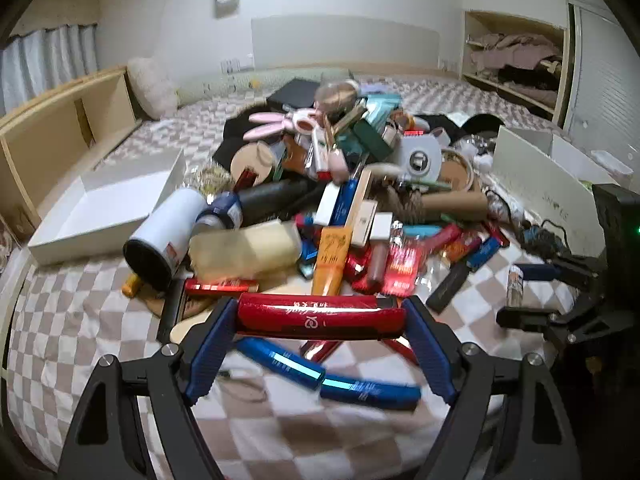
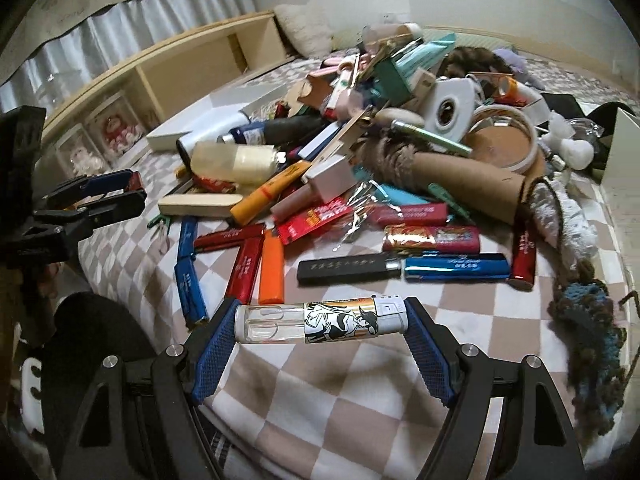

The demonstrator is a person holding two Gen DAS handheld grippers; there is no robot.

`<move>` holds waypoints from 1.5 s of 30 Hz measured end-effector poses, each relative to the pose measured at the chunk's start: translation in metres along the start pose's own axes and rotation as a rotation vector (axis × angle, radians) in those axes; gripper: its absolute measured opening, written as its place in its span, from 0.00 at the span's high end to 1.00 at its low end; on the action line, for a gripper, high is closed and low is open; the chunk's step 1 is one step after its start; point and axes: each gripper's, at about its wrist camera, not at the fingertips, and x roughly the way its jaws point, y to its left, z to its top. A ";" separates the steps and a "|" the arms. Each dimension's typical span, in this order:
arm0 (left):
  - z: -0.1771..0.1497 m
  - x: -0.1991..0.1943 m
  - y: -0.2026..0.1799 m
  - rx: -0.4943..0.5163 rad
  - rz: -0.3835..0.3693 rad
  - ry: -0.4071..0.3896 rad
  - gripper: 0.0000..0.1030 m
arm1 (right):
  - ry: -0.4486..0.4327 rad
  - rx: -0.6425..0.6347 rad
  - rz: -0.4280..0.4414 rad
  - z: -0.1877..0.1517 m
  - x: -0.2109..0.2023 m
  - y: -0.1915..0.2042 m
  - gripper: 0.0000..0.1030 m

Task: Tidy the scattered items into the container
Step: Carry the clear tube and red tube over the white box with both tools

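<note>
Both grippers are loaded right now. Left gripper [image 1: 318, 316] is spread fairly wide, and a red lighter [image 1: 320, 317] is pinched lengthwise, end to end, between its blue pads. Right gripper [image 2: 320, 320] is set about the same width, clamped on a clear lighter [image 2: 310, 323] with a black-and-white cartoon wrap, also held end to end. Both items are carried just above the checkered bed [image 2: 328, 400], at the 6 o'clock edge of the pile.

As for progress: lots is left, as far as can be seen. A big heap of stuff [image 1: 340, 184] is spread across the middle of the bed, running from roughly 9 o'clock round to 3 o'clock in the left wrist view. In there can be made out more red and blue lighters, an orange tube [image 1: 330, 260], a white can [image 1: 166, 232] on its side, a cardboard tube [image 2: 460, 184], a pink bunny toy [image 1: 280, 122], and knitted yarn bits [image 2: 588, 328] at 3 o'clock in the right wrist view.

A white open box [image 1: 100, 216] is sitting at 9 o'clock of the pile in the left wrist view, and what shows of its inside looks bare. Another white box [image 1: 544, 184] is parked at 3 o'clock, but its contents can't be seen from here. Which one counts as the container can't be told for sure. Either way, almost everything is lying on the bed rather than in a box, so the job looks far from finished.
</note>
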 end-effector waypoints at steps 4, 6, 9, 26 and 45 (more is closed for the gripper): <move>0.005 0.008 -0.015 -0.006 0.015 -0.037 0.19 | -0.034 0.016 -0.018 0.003 -0.006 -0.006 0.22; 0.008 0.015 -0.021 -0.021 0.009 -0.050 0.19 | -0.054 0.025 -0.033 0.005 -0.009 -0.010 0.22; 0.012 0.024 -0.027 -0.053 -0.012 -0.067 0.19 | -0.080 0.041 -0.057 0.008 -0.014 -0.016 0.22; 0.020 0.063 -0.052 -0.107 0.027 -0.149 0.19 | -0.169 0.143 -0.173 0.021 -0.029 -0.053 0.22; 0.024 0.056 -0.058 -0.157 -0.055 -0.155 0.19 | -0.260 0.219 -0.269 0.035 -0.073 -0.083 0.22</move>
